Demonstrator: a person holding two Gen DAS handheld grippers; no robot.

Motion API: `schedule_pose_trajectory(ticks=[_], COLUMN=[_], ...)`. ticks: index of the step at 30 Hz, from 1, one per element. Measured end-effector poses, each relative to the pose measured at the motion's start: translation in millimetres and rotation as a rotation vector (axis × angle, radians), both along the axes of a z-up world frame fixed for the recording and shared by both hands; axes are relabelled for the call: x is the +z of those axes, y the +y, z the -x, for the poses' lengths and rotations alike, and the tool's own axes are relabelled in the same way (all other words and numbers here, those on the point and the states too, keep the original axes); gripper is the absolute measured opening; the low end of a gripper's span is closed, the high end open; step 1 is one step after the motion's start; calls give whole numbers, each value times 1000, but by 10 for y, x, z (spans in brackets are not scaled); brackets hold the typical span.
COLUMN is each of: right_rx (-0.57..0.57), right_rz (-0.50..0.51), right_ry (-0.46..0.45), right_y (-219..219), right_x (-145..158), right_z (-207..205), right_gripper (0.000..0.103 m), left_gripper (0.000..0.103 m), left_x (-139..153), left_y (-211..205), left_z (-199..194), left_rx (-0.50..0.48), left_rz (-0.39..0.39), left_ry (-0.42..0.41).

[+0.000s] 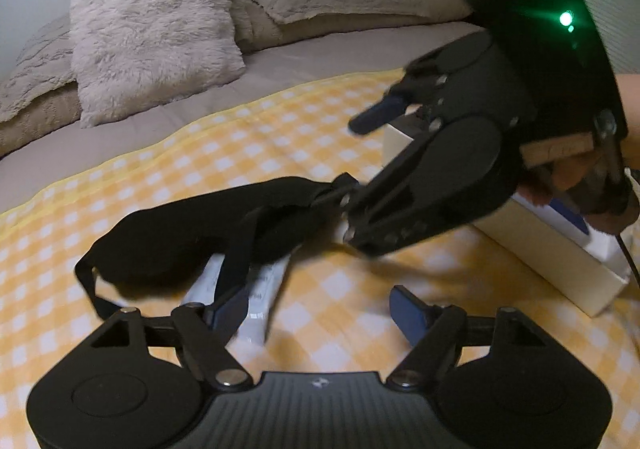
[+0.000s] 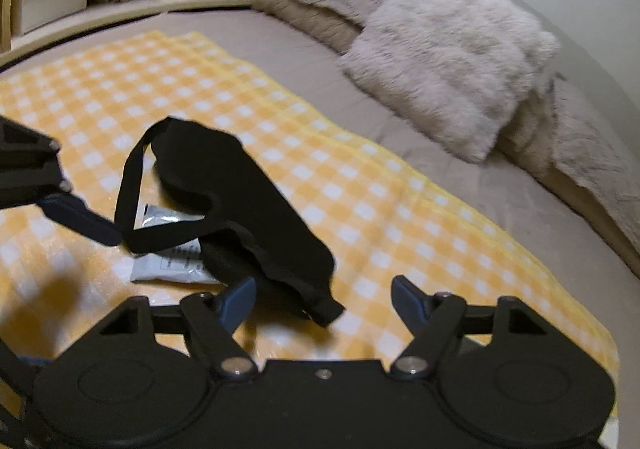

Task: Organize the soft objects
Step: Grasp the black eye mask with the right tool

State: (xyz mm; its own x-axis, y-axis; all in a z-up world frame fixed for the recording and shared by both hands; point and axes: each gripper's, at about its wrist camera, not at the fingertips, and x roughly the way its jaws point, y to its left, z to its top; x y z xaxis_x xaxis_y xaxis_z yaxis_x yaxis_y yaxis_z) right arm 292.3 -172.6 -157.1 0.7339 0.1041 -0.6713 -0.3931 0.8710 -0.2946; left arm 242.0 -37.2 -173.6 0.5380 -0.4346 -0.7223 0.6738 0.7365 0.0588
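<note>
Sleep mask lies on checked blanket; left gripper and right gripper both wide.

I am seeing a matt black cloth eye mask lying on a yellow-and-white checked woven blanket, over a glossy white plastic sachet. A shaggy pale fur cushion is looking rough; my left hand-held gripper is showing matt black plastic with metal pivots.
</note>
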Motion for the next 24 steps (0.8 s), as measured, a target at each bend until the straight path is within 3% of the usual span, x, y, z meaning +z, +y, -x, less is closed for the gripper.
schedule_pose_trajectory(ticks=[3, 5, 6, 7, 10, 13, 16, 18, 21, 24], right_rx=[-2, -3, -8, -34, -100, -175, -227, -249, -268, -272], right_rz=[4, -29, -47, -57, -133, -214, -261, -288, -312, -312], right_ry=[62, 97, 104, 101, 51, 1, -36, -38, -27, -25], right_y=[27, 5, -10, -32, -149, -291, -402, -460, -508, -509], right_x=[-131, -169, -166, -150, -42, 74, 130, 137, 137, 143], right_z=[-160, -236, -269, -311, -355, -381, -384, -396, -386, -377], right_gripper=[59, 38, 16, 1, 0, 0, 0, 0, 0, 0], left_gripper=[79, 79, 79, 79, 80, 80, 80, 80, 90, 91], left_x=[-98, -179, -207, -239, -247, -156, -66, -50, -102, -204], left_y=[8, 44, 76, 107, 189, 199, 225, 175, -2, -148], left_z=[-148, -251, -304, -354, -478, -526, -524, -494, -400, -353], left_rx=[8, 36, 55, 79, 115, 92, -2, -79, -162, -112], left_rz=[-1, -14, -19, -20, 36, 113, 251, 291, 238, 128], left_ry=[-8, -23, -30, -38, -39, -28, 63, 140, 155, 97])
